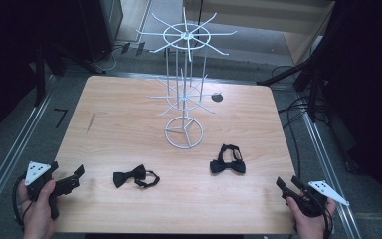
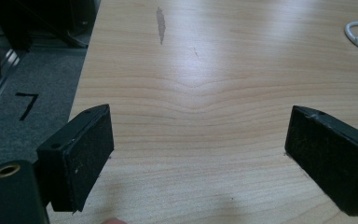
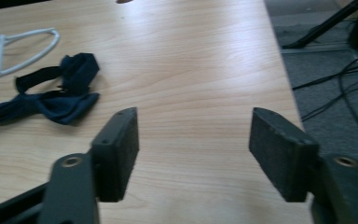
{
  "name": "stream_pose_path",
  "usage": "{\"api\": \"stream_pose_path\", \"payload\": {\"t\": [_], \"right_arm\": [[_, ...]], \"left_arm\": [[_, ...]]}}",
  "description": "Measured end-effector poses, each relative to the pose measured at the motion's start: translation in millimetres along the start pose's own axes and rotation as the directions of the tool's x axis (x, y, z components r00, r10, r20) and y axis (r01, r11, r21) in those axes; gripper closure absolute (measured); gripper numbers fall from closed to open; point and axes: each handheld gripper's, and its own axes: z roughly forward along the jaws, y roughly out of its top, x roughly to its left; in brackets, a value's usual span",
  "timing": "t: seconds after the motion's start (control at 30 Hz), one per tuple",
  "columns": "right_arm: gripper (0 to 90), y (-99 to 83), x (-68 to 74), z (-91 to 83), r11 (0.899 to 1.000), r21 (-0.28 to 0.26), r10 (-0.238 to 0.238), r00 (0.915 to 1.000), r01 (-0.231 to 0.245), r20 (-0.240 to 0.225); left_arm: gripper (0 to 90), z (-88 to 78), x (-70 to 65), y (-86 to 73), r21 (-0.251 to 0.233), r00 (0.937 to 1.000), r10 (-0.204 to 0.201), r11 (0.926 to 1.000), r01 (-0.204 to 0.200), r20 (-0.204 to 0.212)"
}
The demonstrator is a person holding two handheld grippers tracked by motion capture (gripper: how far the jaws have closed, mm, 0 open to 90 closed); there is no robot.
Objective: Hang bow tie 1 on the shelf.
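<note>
Spanning most of the high view, the light wooden table (image 1: 129,114) has rounded corners and sits over grey floor with dark stands and cables at its sides. On its far half, near the middle, stands a white wire rack (image 1: 184,74): a round ring base on the wood, a thin upright post, and two tiers of radiating hooks, the upper tier wider than the lower. A small dark round spot (image 1: 217,97) lies on the wood just right of the lower tier. Nearer the person lie two black bow ties, well apart from each other. The right bow tie (image 1: 228,162) sits in front of and to the right of the rack's base with its strap looped above it; in the right gripper view it lies to the upper left of the jaws, not touching them. The left bow tie (image 1: 135,177) lies to the left of the base, with its strap curled to the right. At the near left corner the left gripper (image 1: 74,178) is held in a hand, jaws spread wide over bare wood. At the near right corner the right gripper (image 1: 288,181) is likewise held with its jaws wide apart and nothing between them.
</note>
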Motion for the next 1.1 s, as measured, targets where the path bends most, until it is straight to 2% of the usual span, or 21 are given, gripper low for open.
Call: {"api": "stream_pose_path", "payload": {"t": [0.03, 0.07, 0.1, 0.13, 0.23, 0.3, 0.43, 0.6, 0.77, 1.1], "right_arm": [[38.6, 0.7, 1.1, 0.0, 1.000, 0.000, 0.012, 0.9997, -0.012, -0.020], [38.6, 0.7, 1.1, 0.0, 1.000, 0.000, 0.012, 0.9997, -0.012, -0.020], [40.4, 3.0, 5.3, -0.7, 1.000, -0.009, 0.030, 0.9985, -0.030, -0.047], [40.4, 3.0, 5.3, -0.7, 1.000, -0.009, 0.030, 0.9985, -0.030, -0.047], [42.0, 7.1, 16.7, 0.0, 1.000, -0.015, -0.009, 0.9980, 0.008, -0.063], [42.0, 7.9, 18.7, 0.3, 1.000, -0.016, -0.015, 0.9978, 0.014, -0.065], [41.1, 13.2, 32.5, 2.6, 0.998, -0.031, -0.048, 0.9959, 0.046, -0.077], [40.9, 20.1, 41.4, 4.0, 0.999, -0.026, -0.042, 0.9951, 0.040, -0.090], [42.1, 31.3, 54.9, 8.0, 0.997, -0.025, -0.070, 0.9931, 0.068, -0.094], [43.4, 43.6, 71.8, 18.5, 0.994, -0.015, -0.107, 0.9889, 0.106, -0.103]], "left_arm": [[8.3, 0.1, 0.0, 0.0, 0.001, 1.0000, 0.000, 1.0000, 0.000, -0.001], [8.3, 0.1, 0.0, 0.0, 0.001, 1.0000, 0.000, 1.0000, 0.000, -0.001], [8.3, 0.0, -0.3, 0.0, 0.000, 1.0000, 0.004, 1.0000, -0.004, 0.001], [8.3, 0.0, -0.3, 0.0, 0.000, 1.0000, 0.004, 1.0000, -0.004, 0.001], [8.3, 0.1, -0.8, 0.0, 0.001, 1.0000, 0.008, 1.0000, -0.008, -0.002], [8.3, 0.3, -0.9, -0.1, 0.011, 1.0000, 0.004, 0.9999, -0.004, -0.001], [8.3, 0.6, -0.2, 0.0, 0.016, 1.0000, -0.007, 0.9998, 0.007, 0.002], [8.3, 1.1, -1.0, 0.2, 0.019, 1.0000, -0.003, 0.9998, 0.003, -0.002], [8.3, 0.9, -0.7, 0.3, 0.020, 1.0000, -0.002, 0.9998, 0.002, 0.000], [8.3, 1.4, -0.9, 0.4, 0.023, 1.0000, 0.001, 0.9997, -0.001, 0.005]]}}
